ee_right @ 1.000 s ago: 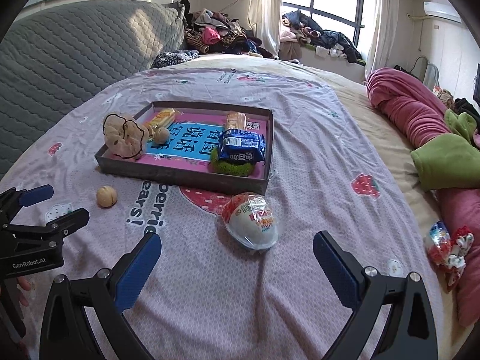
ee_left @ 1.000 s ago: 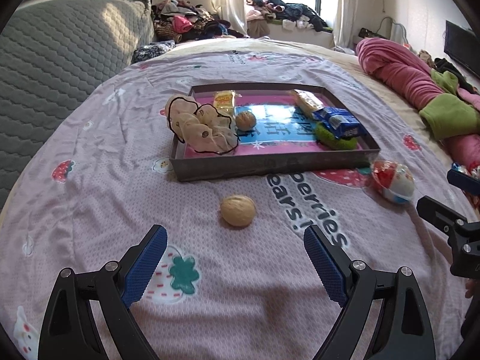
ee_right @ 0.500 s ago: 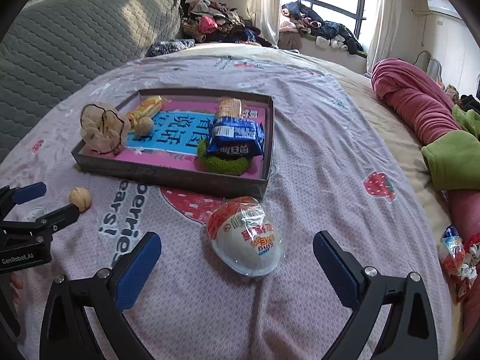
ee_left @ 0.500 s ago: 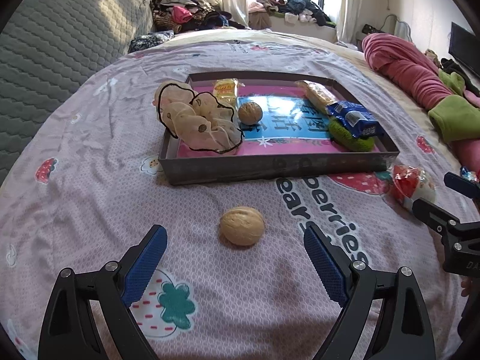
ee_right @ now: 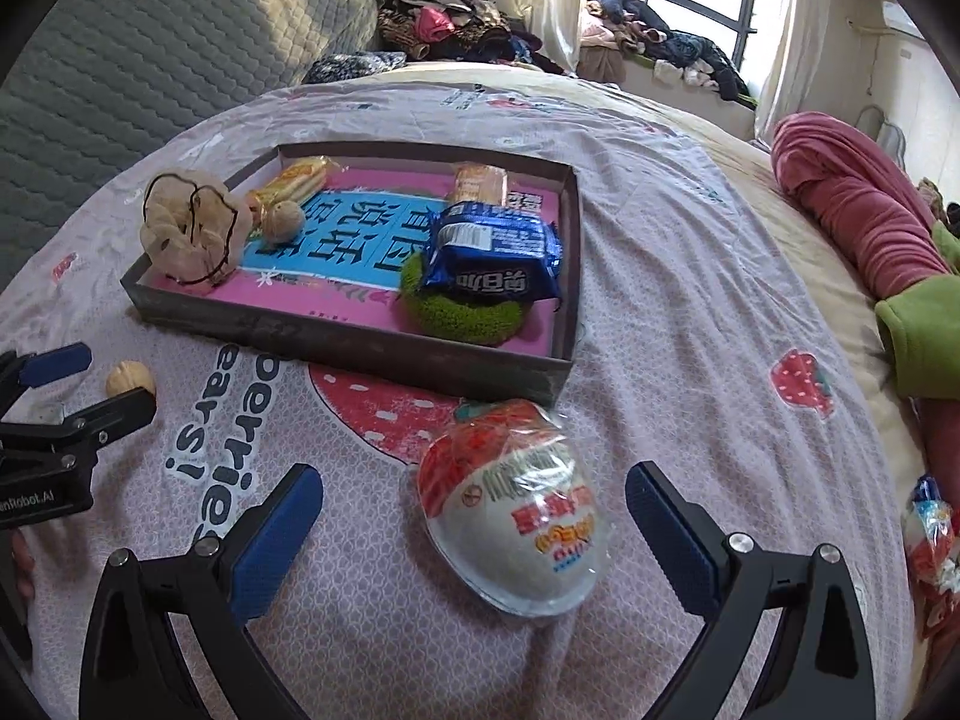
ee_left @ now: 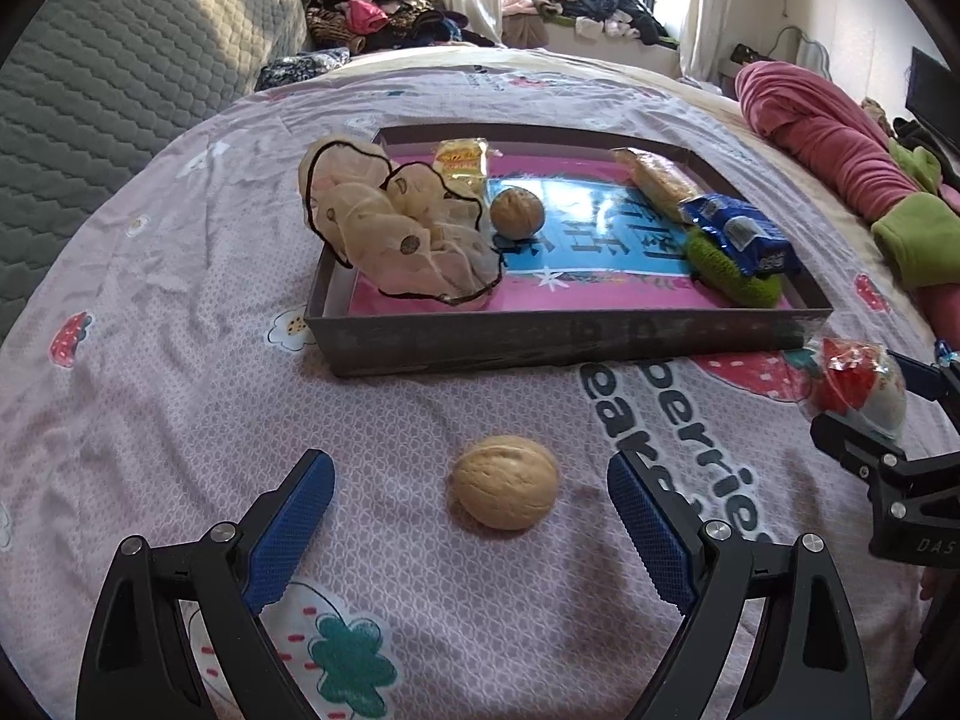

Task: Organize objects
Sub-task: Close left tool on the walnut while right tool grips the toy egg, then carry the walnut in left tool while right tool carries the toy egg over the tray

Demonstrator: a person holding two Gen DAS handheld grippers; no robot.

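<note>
With both hand-held grippers spread wide and empty, my left hand-held gripper [ee_left: 471, 507] straddles the walnut [ee_left: 504, 481] on the bed [ee_left: 150, 396] just before the tray [ee_left: 558, 342]. My right hand-held gripper [ee_right: 474, 510] straddles the wrapped egg toy [ee_right: 516, 510] by the tray's near corner. Either round thing could roll off the soft sheet if I close off-centre.

A blue snack packet [ee_right: 495, 255] is lying across the green scrubber [ee_right: 462, 315] in the tray [ee_right: 360, 348], covering most of it. The right gripper [ee_left: 900, 420] is blocking part of the wrapped egg [ee_left: 864, 384] in the left wrist view. A candy wrapper [ee_right: 930, 540] is running off the right wrist view's edge, its print unreadable.
</note>
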